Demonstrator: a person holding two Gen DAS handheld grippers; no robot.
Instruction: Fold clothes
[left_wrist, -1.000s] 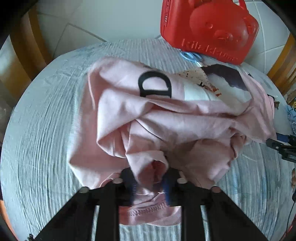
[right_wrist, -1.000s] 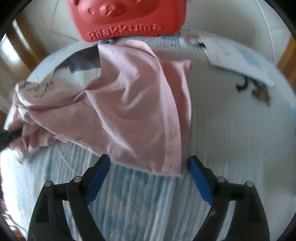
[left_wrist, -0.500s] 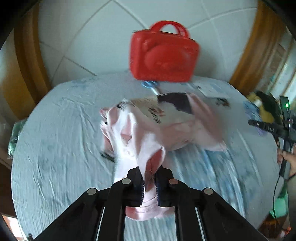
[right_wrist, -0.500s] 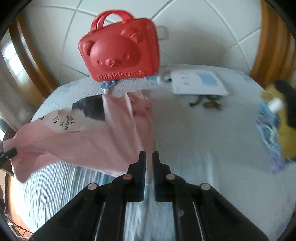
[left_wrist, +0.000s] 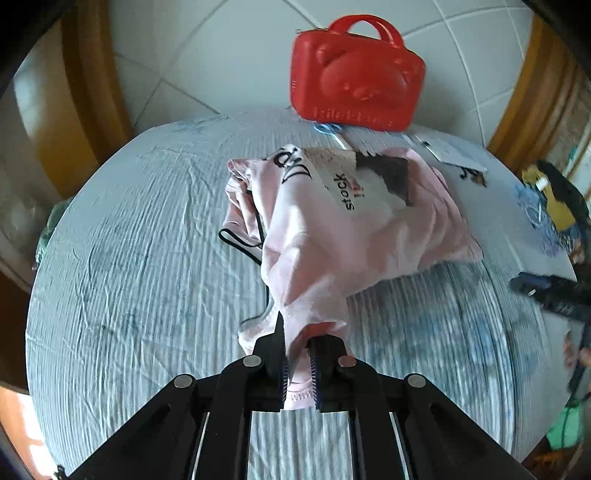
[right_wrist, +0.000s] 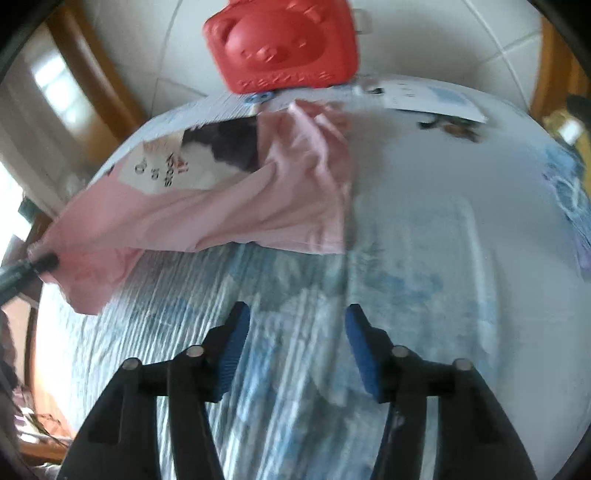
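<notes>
Pink shirt (left_wrist: 328, 236) lies bunched near the far middle of the worktop (left_wrist: 129, 277), which wears a pale blue crinkled cloth. One end of the shirt is pulled up off the cloth toward the near edge. Left claw (left_wrist: 297, 363) is clamped narrow on that end; pink fabric is pinched between its pads, with a hem poking out below. Shirt shows a white print panel with black lettering and a dark patch, facing up.

Right claw (right_wrist: 295, 332) stands about half wide over bare cloth at the near edge, nothing between its blue pads (right_wrist: 232, 343); its jaws have just been opening. The shirt's loose edge sits just beyond it, apart.

Red bear case (left_wrist: 356, 74) stands upright at the far edge, just behind the shirt. A white paper (right_wrist: 432, 99) lies flat at the far right. Right-wrist view is blurred.
</notes>
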